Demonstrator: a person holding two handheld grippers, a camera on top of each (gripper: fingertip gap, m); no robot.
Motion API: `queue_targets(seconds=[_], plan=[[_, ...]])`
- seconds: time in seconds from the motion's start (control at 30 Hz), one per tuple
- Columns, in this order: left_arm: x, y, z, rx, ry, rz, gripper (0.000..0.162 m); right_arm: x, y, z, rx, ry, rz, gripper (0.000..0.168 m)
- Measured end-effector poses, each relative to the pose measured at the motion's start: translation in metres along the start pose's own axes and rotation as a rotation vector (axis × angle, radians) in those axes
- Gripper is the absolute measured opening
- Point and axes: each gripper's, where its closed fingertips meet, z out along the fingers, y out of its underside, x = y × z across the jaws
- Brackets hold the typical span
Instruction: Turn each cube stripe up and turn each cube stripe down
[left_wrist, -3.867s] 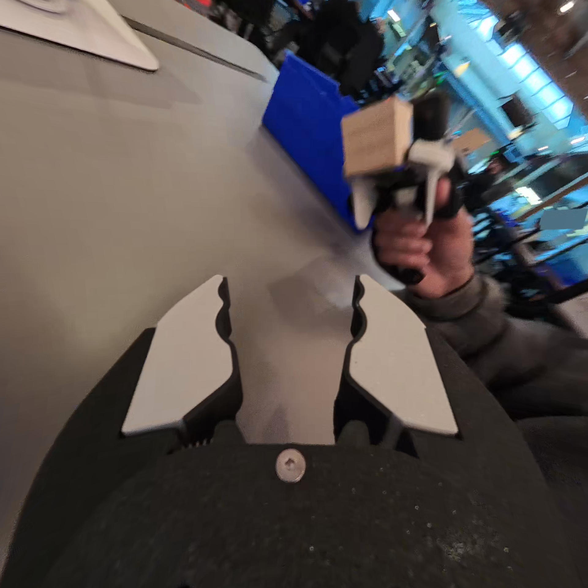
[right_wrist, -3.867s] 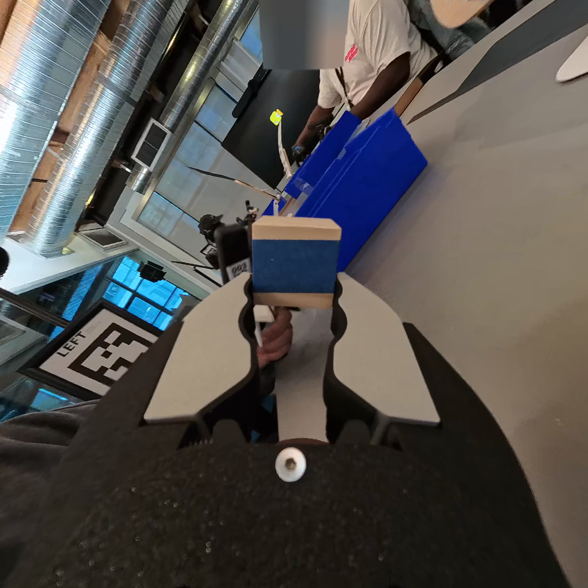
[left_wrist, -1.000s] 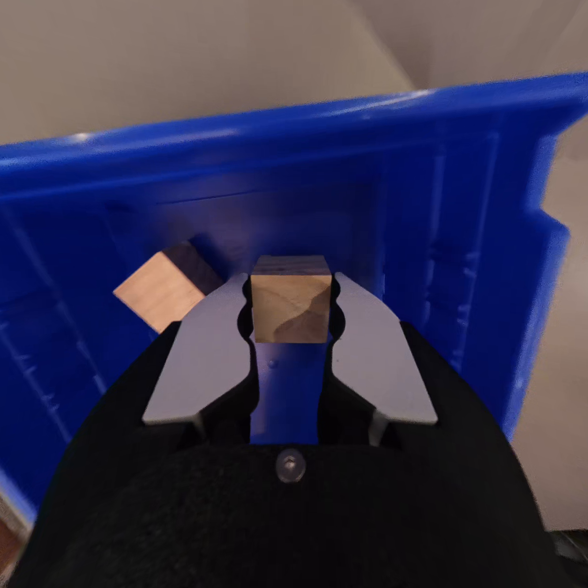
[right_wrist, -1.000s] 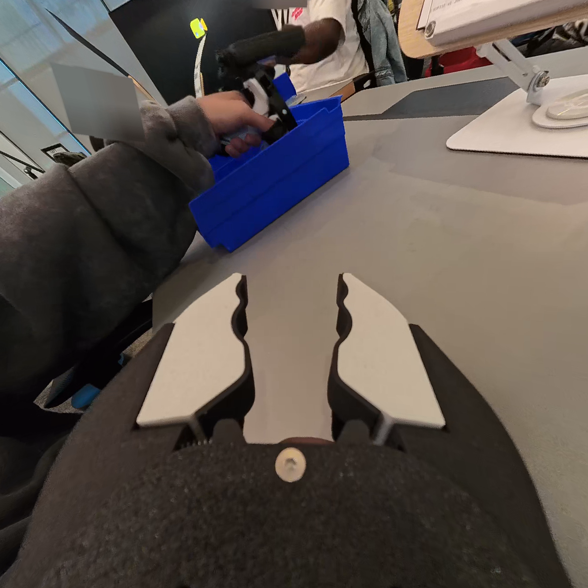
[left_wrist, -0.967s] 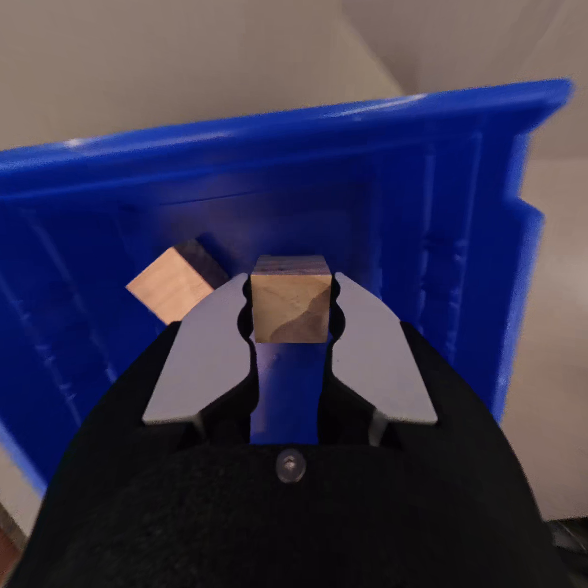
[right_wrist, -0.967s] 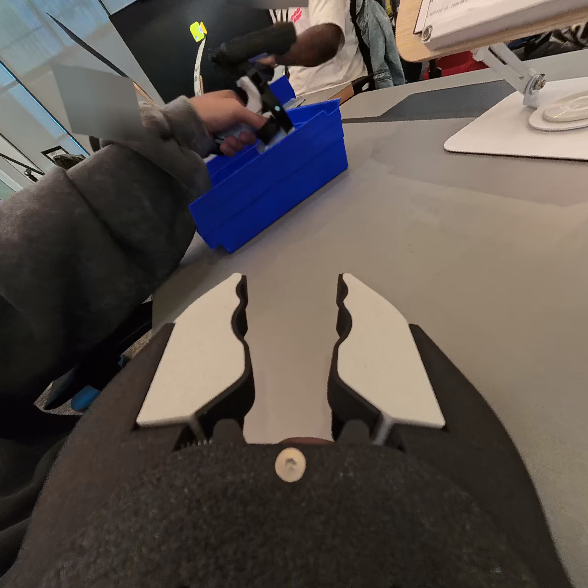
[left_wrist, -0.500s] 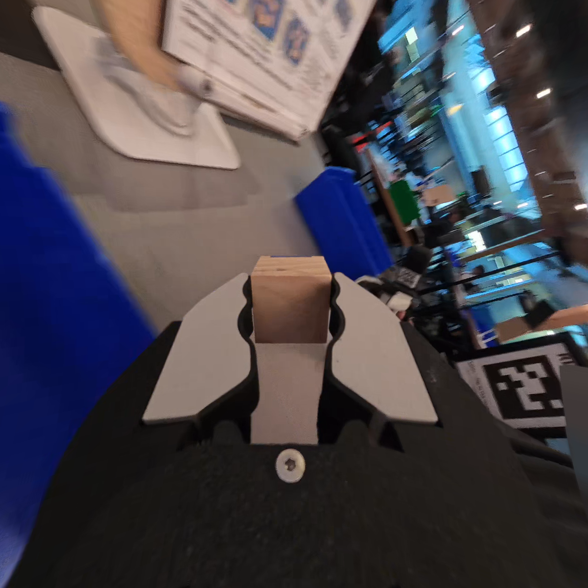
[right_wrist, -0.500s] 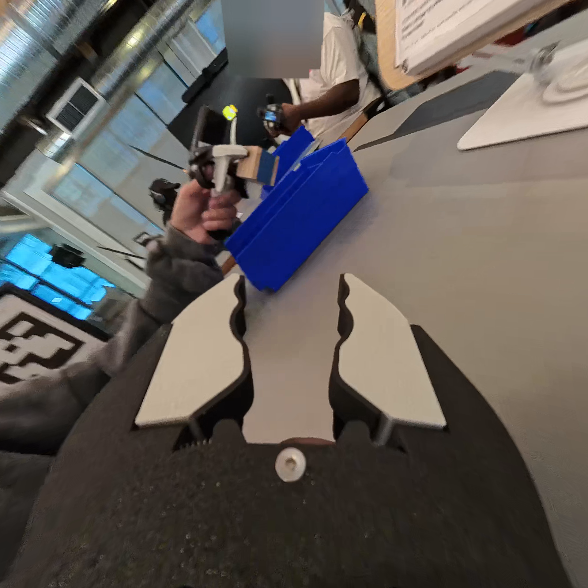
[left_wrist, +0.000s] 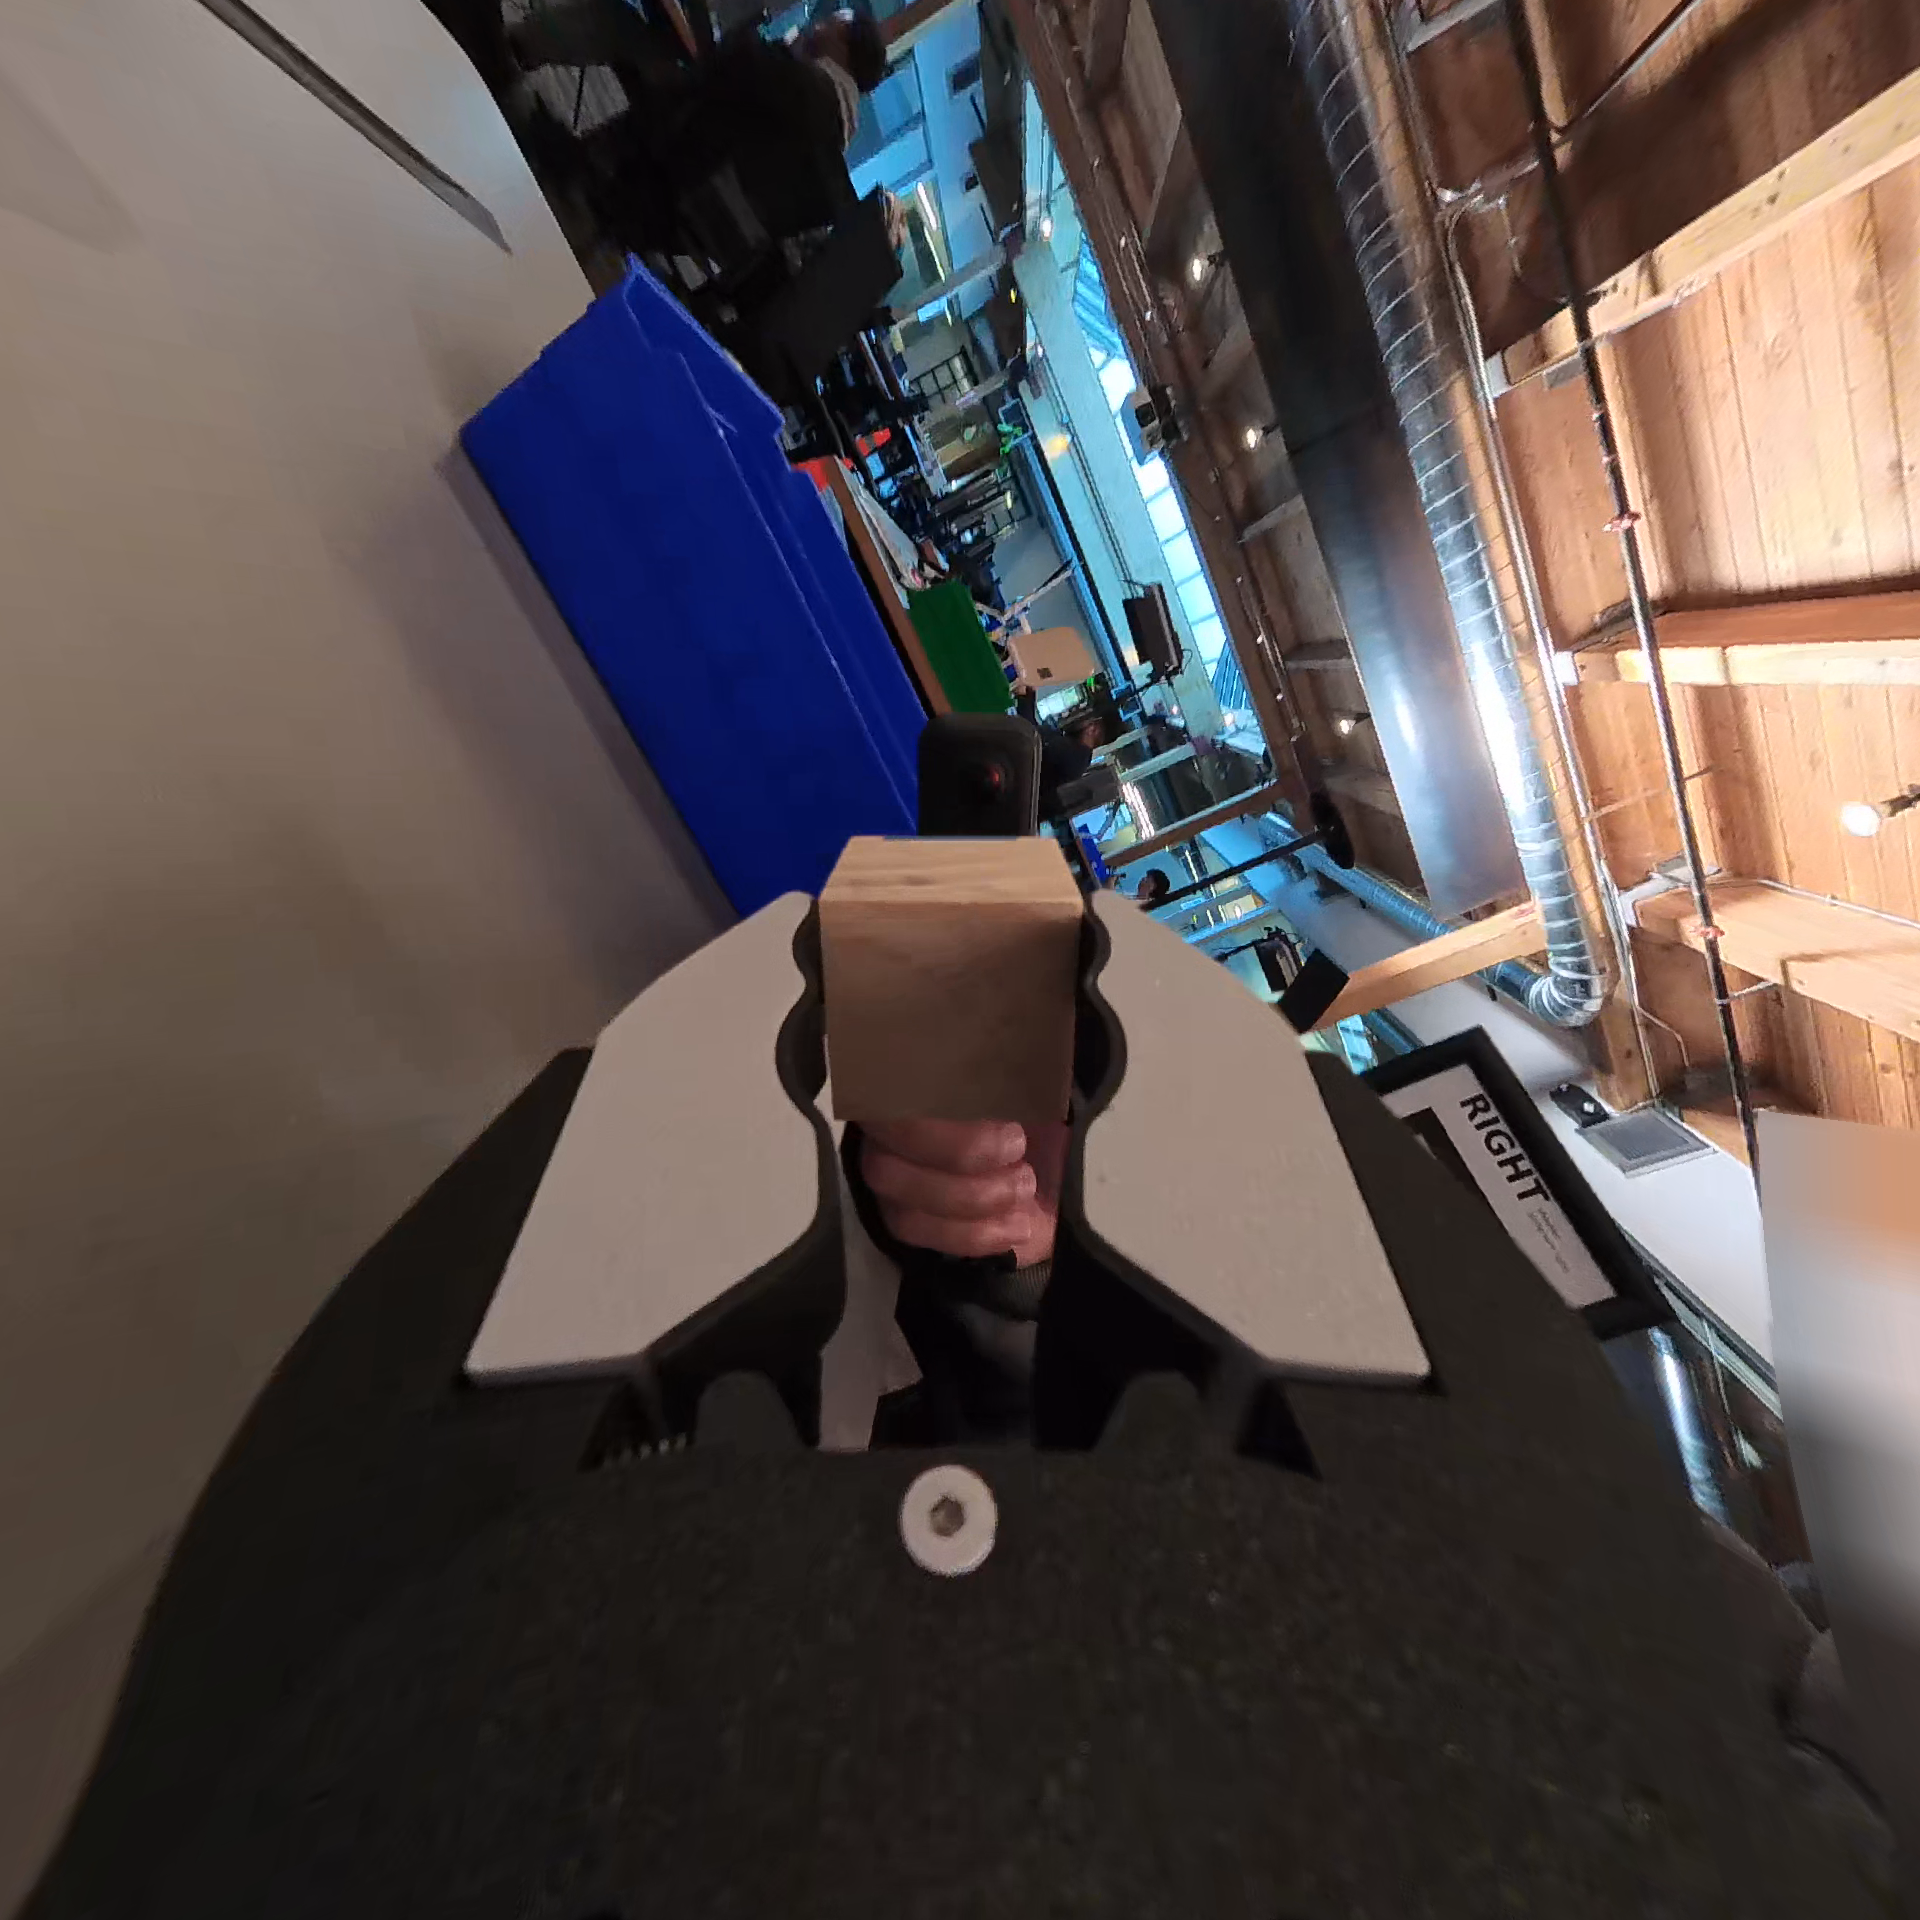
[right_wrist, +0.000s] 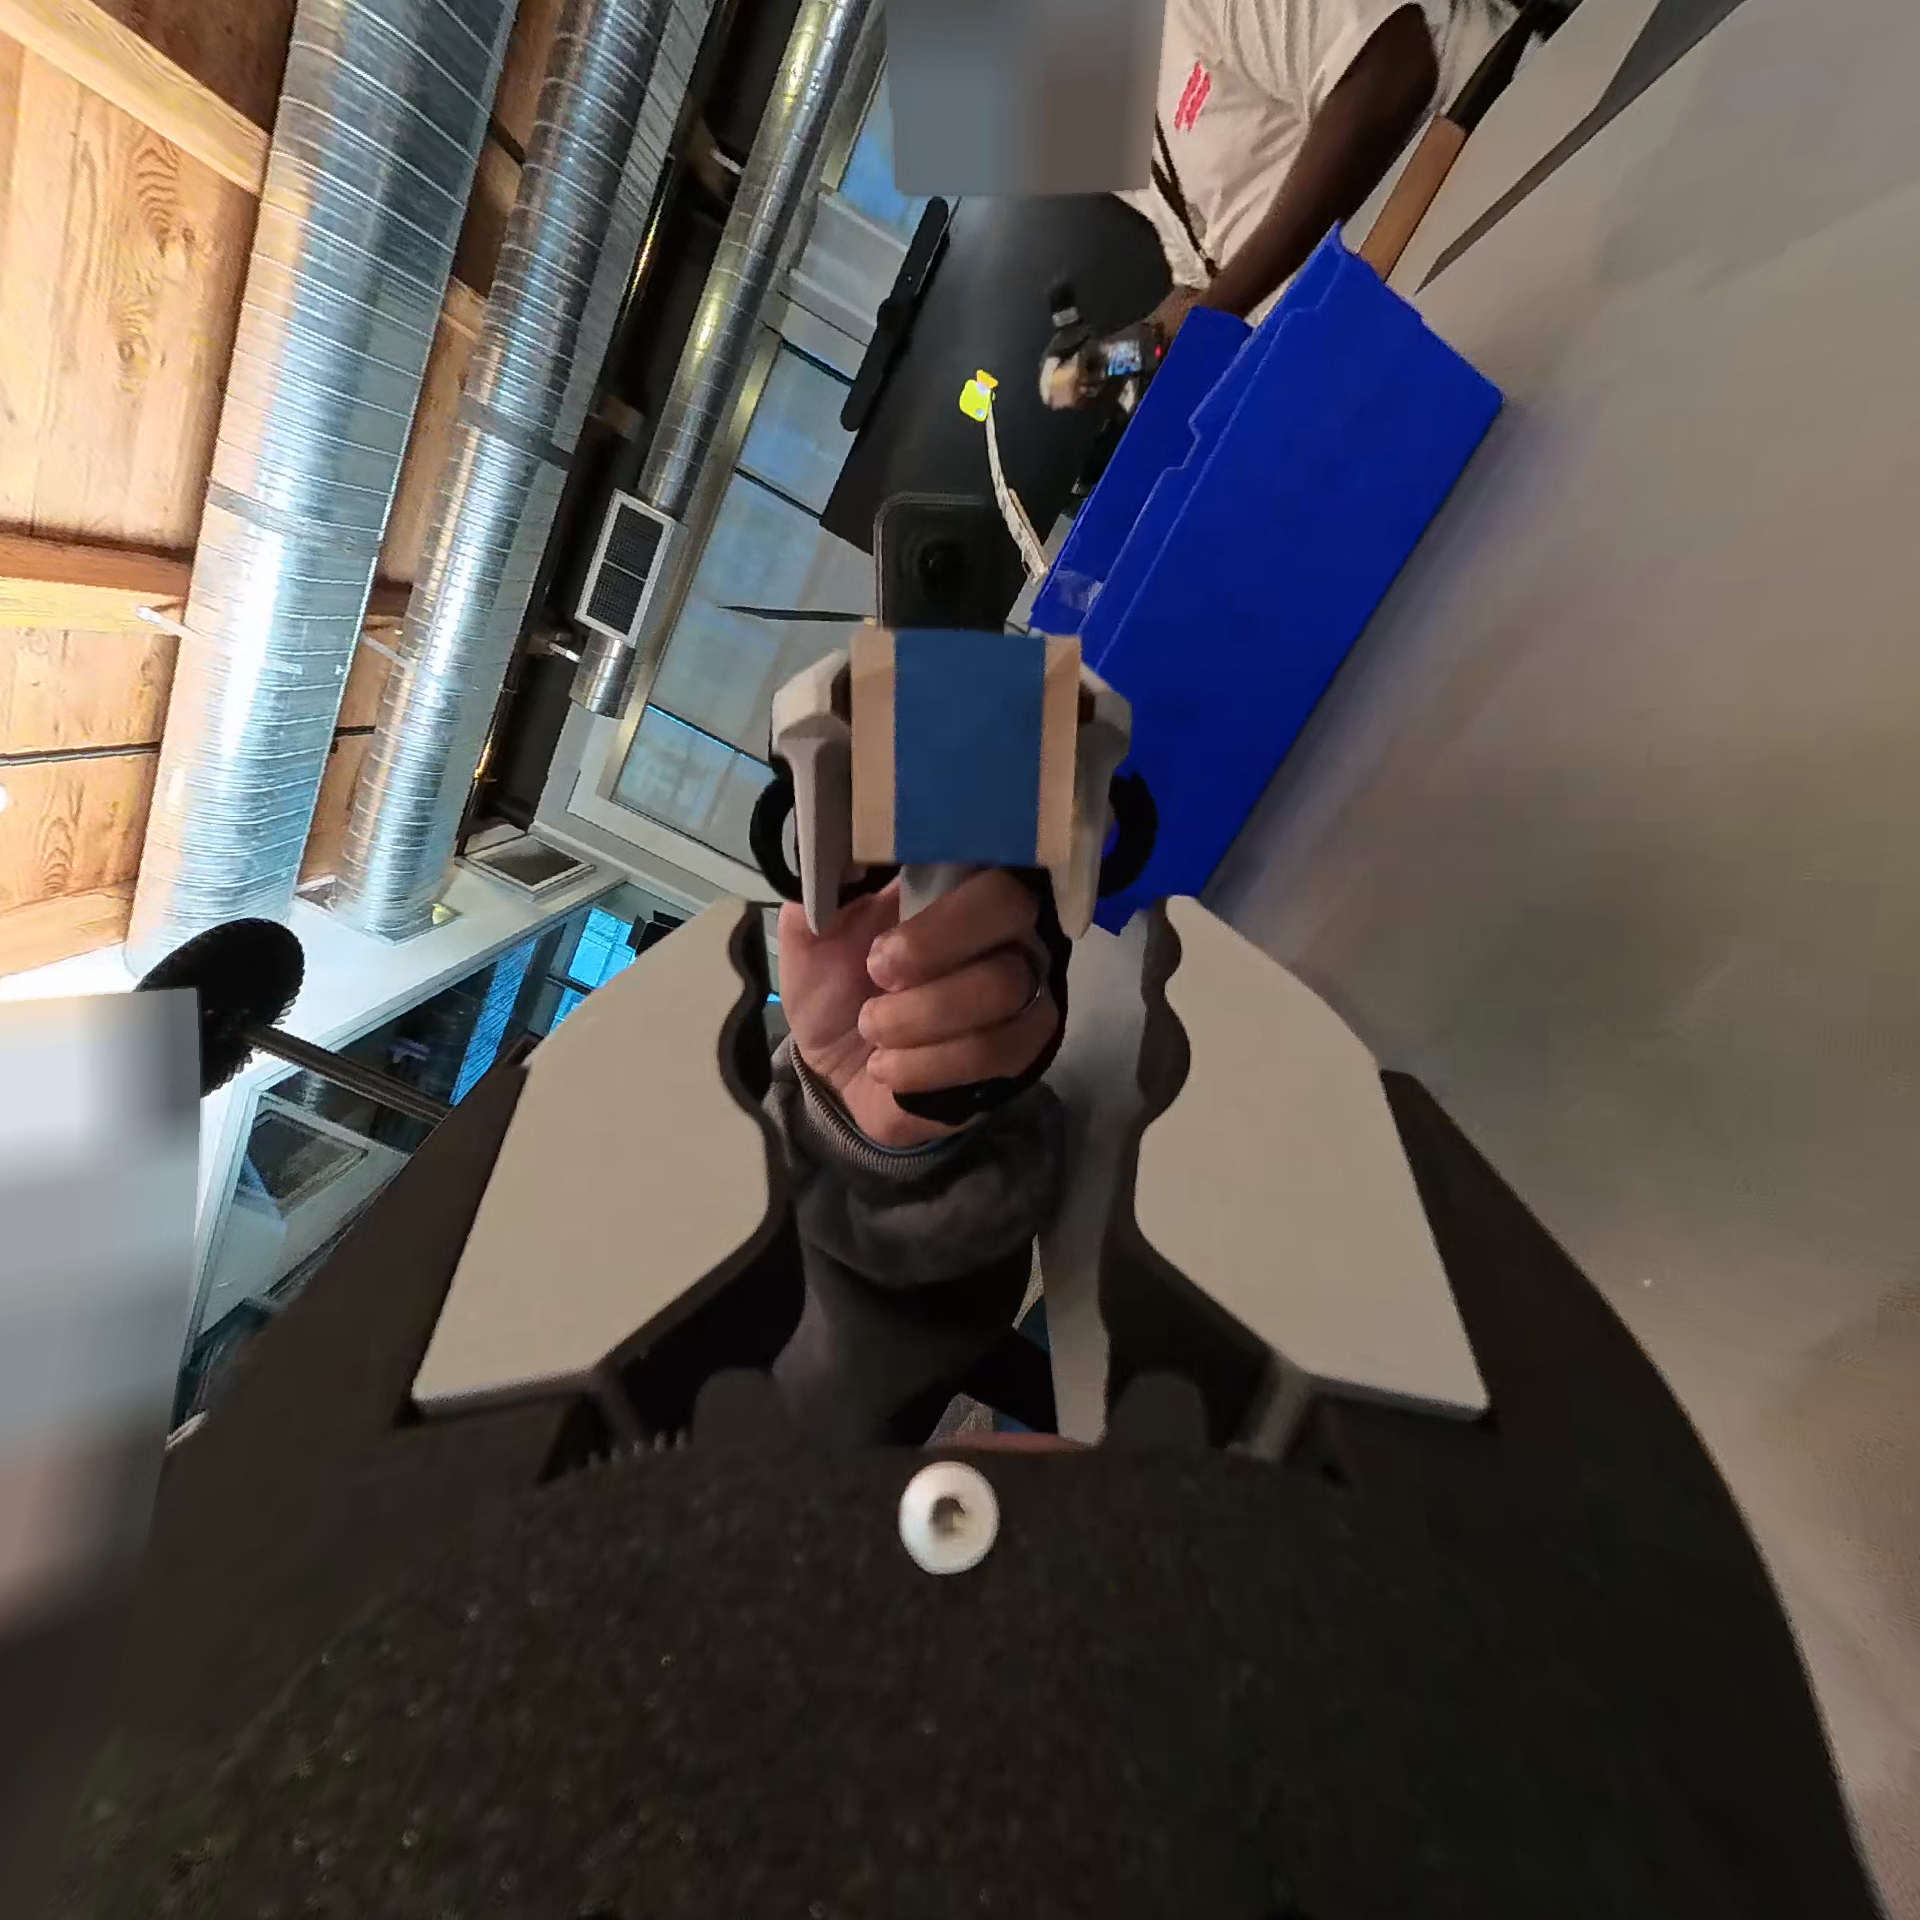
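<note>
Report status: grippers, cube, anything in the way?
Left gripper shut on wooden cube, held in air. Right gripper open, empty, facing cube's blue stripe. Nothing between them.

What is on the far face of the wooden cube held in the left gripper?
From the right wrist view, the wooden cube in the left gripper carries a wide blue stripe there. The left wrist view shows only plain wood; the clamped side faces are hidden.

The left tool (left_wrist: 951, 1013) pinches a wooden cube (left_wrist: 948, 1003) between its two grey fingers (left_wrist: 675, 1132). Just behind the cube a black camera (left_wrist: 979, 774) pokes up, and a hand (left_wrist: 961, 1195) shows below it. Beyond the cube a blue bin (left_wrist: 665, 582) sits on the desk (left_wrist: 260, 727).
</note>
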Motion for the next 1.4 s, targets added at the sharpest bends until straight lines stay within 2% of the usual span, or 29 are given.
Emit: queue_targets(seconds=[0.2,0.27,0.47,0.57,0.63,0.73,0.87,1.0,1.13,1.23,1.33,1.4], plan=[[-0.011,0.018,0.014,-0.063,0.001,-0.026,0.044,0.009,-0.005,0.008,0.022,0.005,0.026,0.065],[-0.013,0.022,0.017,-0.067,0.002,-0.034,0.044,0.015,0.007,0.012,-0.052,0.024,0.017,0.046],[-0.007,0.026,0.018,-0.109,0.026,-0.013,0.044,0.011,0.007,0.009,-0.038,0.028,-0.006,0.045],[0.008,0.017,0.004,-0.088,0.037,0.040,0.063,0.007,0.006,0.008,-0.042,0.044,-0.044,0.045],[0.009,0.011,-0.016,-0.061,-0.044,0.133,0.072,0.003,0.003,0.004,-0.037,0.046,-0.063,0.045],[-0.017,0.029,-0.051,-0.092,-0.296,0.326,0.086,0.001,-0.003,-0.003,-0.030,0.079,-0.115,0.045],[-0.059,0.058,-0.098,-0.041,-0.585,0.566,0.082,0.002,-0.013,-0.013,-0.022,0.170,-0.213,0.045],[-0.055,0.061,-0.097,-0.058,-0.594,0.604,0.079,-0.003,-0.028,-0.028,-0.027,0.292,-0.341,0.045],[-0.069,0.066,-0.098,-0.114,-0.653,0.640,0.074,-0.034,-0.075,-0.085,0.032,0.508,-0.517,0.045],[-0.067,0.068,-0.095,-0.121,-0.639,0.639,0.073,-0.045,-0.117,-0.162,0.113,0.831,-0.576,0.046],[-0.068,0.069,-0.095,-0.141,-0.665,0.678,0.071,-0.028,-0.130,-0.248,0.056,1.234,-0.509,0.046],[-0.069,0.069,-0.095,-0.144,-0.674,0.682,0.071,-0.007,-0.123,-0.290,-0.016,1.381,-0.370,0.046]])
